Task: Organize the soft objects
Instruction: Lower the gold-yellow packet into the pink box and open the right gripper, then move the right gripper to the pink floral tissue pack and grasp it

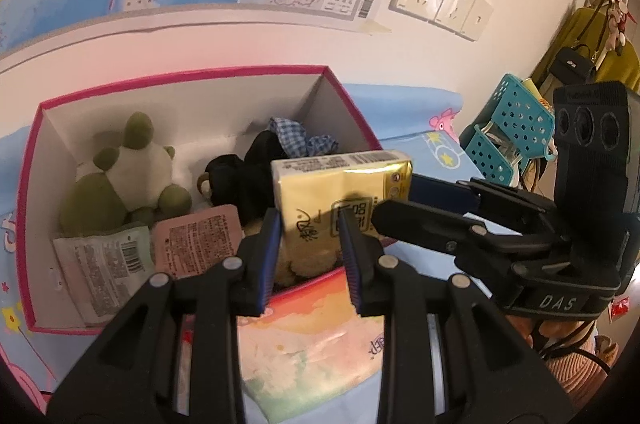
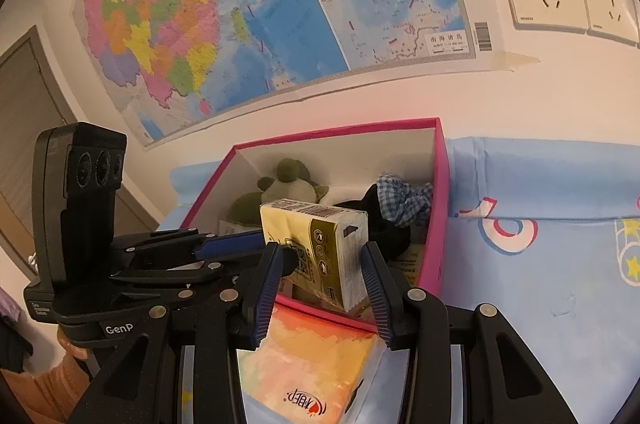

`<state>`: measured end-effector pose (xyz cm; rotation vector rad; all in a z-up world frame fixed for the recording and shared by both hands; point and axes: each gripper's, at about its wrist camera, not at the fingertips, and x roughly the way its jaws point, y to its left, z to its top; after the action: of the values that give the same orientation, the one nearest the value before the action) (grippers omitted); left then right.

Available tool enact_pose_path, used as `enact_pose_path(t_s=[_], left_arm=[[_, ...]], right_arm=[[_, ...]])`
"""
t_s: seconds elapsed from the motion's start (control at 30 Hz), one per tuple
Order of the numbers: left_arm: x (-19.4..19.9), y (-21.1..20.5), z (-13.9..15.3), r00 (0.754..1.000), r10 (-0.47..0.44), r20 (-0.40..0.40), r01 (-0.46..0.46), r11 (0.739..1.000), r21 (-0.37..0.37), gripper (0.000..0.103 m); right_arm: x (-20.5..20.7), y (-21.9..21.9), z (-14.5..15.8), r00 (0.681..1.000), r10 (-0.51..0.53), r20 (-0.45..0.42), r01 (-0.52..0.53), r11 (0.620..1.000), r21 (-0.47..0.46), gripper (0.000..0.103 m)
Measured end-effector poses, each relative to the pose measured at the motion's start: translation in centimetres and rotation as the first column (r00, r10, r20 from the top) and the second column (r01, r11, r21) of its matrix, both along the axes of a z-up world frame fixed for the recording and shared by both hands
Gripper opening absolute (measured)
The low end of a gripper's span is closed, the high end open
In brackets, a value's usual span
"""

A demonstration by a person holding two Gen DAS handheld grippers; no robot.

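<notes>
A pink box (image 1: 180,74) sits on the bed (image 2: 540,264), up against the wall. In the box's left end sits a green and white soft toy (image 1: 132,176). Two flat pouches lean at the near wall, a pale one (image 1: 104,264) and a pink one (image 1: 196,240). Next comes a black soft toy (image 1: 236,184), and a blue checked cloth (image 1: 296,140) is in the far right corner.

The left tongs (image 1: 309,224) are set narrow. Their tips reach the left side of the yellow tissue pack (image 1: 340,180), but I cannot tell if they pinch it.

The yellow tissue pack is up in the air over the box's near right corner (it is not touching the box). The right tongs (image 2: 322,252) hold it, one finger on each side.

An orange tissue pack (image 1: 312,344) lies on the bed, just beside the box's near wall. A blue basket (image 1: 508,128) stands past the right edge of the bed.
</notes>
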<state>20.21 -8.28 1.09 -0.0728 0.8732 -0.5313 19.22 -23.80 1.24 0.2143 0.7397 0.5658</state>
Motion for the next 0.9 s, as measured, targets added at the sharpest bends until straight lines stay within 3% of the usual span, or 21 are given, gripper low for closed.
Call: enact_pose_path(t_s=[0.33,0.73,0.9], left_arm=[[1.1,0.3,-1.5,0.998,0.040,-0.038,-0.039,0.999,0.031,0.031],[-0.7,1.1,-0.4,0.997,0.055,0.049,-0.058,0.996,0.061,0.031],[-3.1,1.8,0.6,0.994,0.032,0.100,-0.037,0.998,0.051,0.036]], right_arm=[[0.4,1.0,-0.6,1.000,-0.020,-0.014,0.019,0.999,-0.042,0.045],[-0.4,1.8,-0.5,1.000,-0.023,0.020,0.025,0.994,-0.110,0.046],[-0.9,2.0,-0.4,1.000,-0.005,0.015,0.006,0.996,-0.085,0.046]])
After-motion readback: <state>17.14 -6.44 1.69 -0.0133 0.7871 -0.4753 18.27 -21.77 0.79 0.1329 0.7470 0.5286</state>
